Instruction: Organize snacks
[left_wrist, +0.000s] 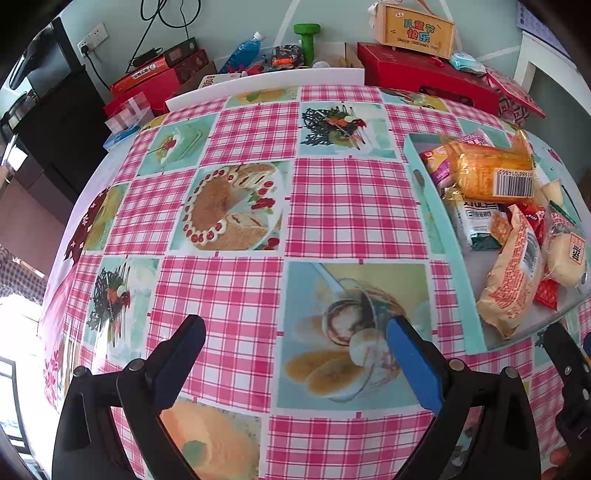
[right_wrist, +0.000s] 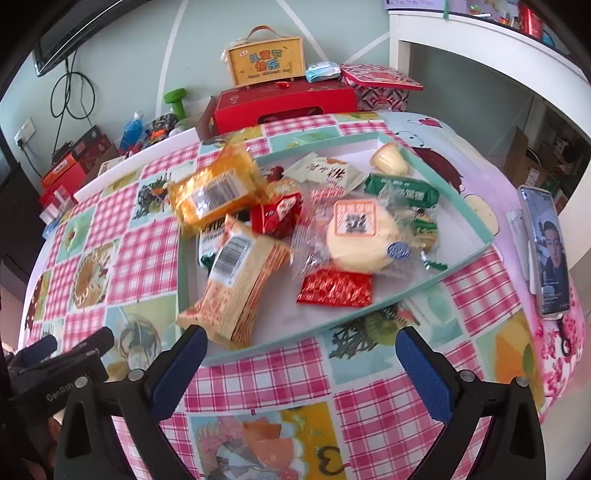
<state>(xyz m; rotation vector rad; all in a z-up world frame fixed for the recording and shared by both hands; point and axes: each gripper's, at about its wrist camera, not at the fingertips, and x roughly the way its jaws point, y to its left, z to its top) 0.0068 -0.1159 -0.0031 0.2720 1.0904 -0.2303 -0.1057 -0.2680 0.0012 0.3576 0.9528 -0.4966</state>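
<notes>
A shallow teal-rimmed tray (right_wrist: 461, 254) holds a pile of wrapped snacks: an orange-gold pack (right_wrist: 214, 192), a cream and orange pack (right_wrist: 240, 288), a round pale bun in clear wrap (right_wrist: 362, 236), red foil packs (right_wrist: 334, 288) and green packs (right_wrist: 402, 190). The tray also shows at the right of the left wrist view (left_wrist: 417, 173). My right gripper (right_wrist: 301, 349) is open and empty just short of the tray's near rim. My left gripper (left_wrist: 295, 336) is open and empty over the bare tablecloth, left of the tray.
A pink plaid tablecloth (left_wrist: 332, 206) with food pictures covers the table. A phone on a stand (right_wrist: 550, 251) sits at the right edge. Red gift boxes (right_wrist: 284, 105), a yellow carry box (right_wrist: 264, 61), a green dumbbell (left_wrist: 306, 37) and bottles crowd the far side.
</notes>
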